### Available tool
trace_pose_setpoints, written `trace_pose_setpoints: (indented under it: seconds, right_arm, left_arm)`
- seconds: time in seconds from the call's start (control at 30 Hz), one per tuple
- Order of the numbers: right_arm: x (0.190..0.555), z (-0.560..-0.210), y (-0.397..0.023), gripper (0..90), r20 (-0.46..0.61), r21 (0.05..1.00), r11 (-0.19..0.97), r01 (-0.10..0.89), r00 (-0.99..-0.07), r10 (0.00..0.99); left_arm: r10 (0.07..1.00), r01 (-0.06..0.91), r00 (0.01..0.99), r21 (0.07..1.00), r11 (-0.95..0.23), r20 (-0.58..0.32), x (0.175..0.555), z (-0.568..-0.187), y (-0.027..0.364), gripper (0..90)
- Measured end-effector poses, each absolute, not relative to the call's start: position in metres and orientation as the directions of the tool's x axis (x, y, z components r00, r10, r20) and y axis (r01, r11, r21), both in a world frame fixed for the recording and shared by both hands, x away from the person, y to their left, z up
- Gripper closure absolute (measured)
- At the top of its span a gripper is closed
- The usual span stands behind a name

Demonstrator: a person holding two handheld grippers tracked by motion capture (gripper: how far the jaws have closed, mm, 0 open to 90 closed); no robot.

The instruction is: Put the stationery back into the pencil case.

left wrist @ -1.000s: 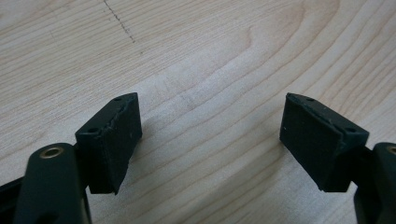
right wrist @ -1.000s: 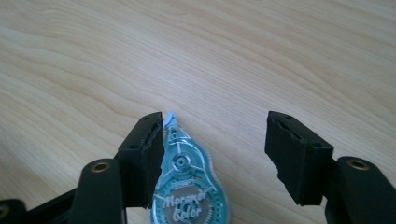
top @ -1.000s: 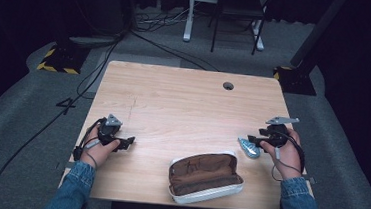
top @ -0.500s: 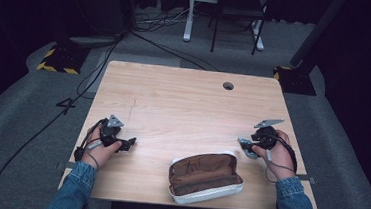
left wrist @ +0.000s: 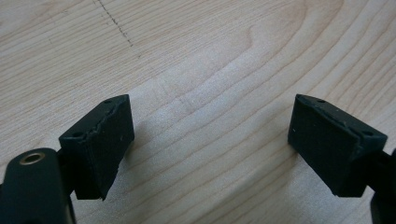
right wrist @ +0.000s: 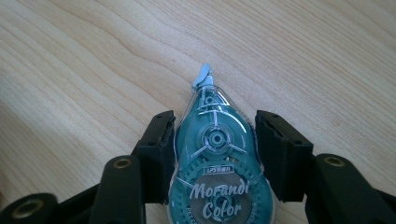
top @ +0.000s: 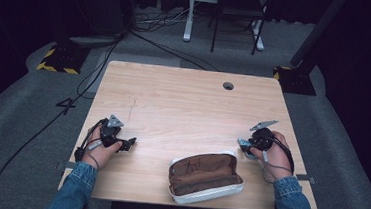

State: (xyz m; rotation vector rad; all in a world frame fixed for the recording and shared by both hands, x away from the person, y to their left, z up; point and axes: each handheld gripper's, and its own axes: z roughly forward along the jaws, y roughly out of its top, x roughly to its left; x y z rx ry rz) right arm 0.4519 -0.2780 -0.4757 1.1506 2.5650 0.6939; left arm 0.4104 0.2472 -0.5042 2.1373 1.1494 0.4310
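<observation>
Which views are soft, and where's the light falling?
High view: soft all over, table lit, surroundings dark. Left gripper view: wood sharp, left gripper jaws cast soft shadows. Right gripper view: tape dispenser crisp, label readable, slight sheen on wood.

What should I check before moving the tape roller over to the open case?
1. Right hand-held gripper jaws hug both sides of the tape roller: ok.
2. Full clamp on roller: cannot tell.
3. Case open, brown lining up: ok.
4. Table between roller and case bare: ok.
5. Left hand-held gripper open, holding nothing, apart from the case: ok.
6. Roller tip points away from the jaws: ok.
</observation>
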Motion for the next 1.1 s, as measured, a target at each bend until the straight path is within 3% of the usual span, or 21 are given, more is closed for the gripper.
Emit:
trace_pose_setpoints:
  seconds: [0.63,1.1]
  right_arm:
    - [0.45,-0.475,-0.281,50.6,0.001,0.524,0.532,0.665,-0.625,0.78]
    - [0.443,-0.453,-0.283,50.7,0.018,0.574,0.497,0.651,-0.617,0.786]
  left_arm:
    - [0.829,0.61,0.559,0.688,-0.392,-0.023,0.41,-0.504,0.247,14.7]
    - [0.829,0.61,0.559,0.689,-0.392,-0.023,0.411,-0.504,0.247,14.7]
